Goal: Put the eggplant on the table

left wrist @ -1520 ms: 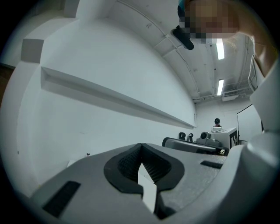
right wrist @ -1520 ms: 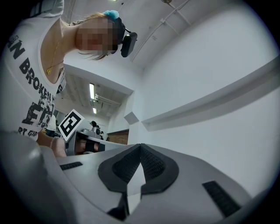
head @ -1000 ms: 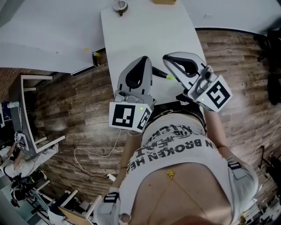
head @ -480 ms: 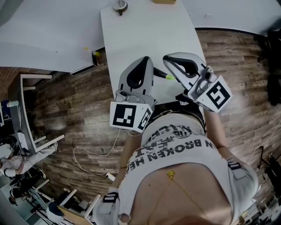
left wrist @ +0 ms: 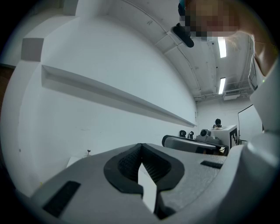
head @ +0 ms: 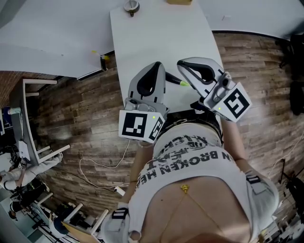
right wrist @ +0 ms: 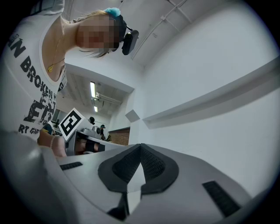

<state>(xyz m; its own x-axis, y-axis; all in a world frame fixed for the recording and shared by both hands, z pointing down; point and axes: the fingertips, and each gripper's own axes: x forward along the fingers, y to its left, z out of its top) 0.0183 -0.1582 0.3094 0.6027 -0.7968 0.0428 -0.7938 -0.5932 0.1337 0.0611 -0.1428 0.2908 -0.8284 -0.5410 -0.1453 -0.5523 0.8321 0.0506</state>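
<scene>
We see the eggplant [head: 175, 79] lying on the white tabletop [head: 161, 33], near the edge close to us. It sits in the gap between the left tool [head: 157, 64] and the right tool [head: 181, 63]. It is not at their tips. It is a bit nearer to us, beside their gray bodies. Neither tool holds it. We cannot tell if a tool touches it, because both tools cover part of it.

Only a small bit of the eggplant shows. It looks dark, long and thin. One end is yellow-green, and that end points at the right tool. The other end goes behind the left tool.

In the left gripper view the left tool [left wrist: 141, 144] is pressed together at the tip, with nothing in it. We see only a white wall past it, and the right tool off to the side. In the right gripper view the right tool [right wrist: 140, 144] is pressed together too, with nothing in it. No eggplant shows in these two views.

Both tools point away from us, over the tabletop. Each one has a cube [head: 140, 124] with black and white squares at the back, close to our shirt [head: 199, 156].

At the far end of the tabletop sits a small round thing [head: 129, 6]. Beside the tabletop is a wood floor [head: 85, 109] with a thin cable [head: 95, 166] on it
</scene>
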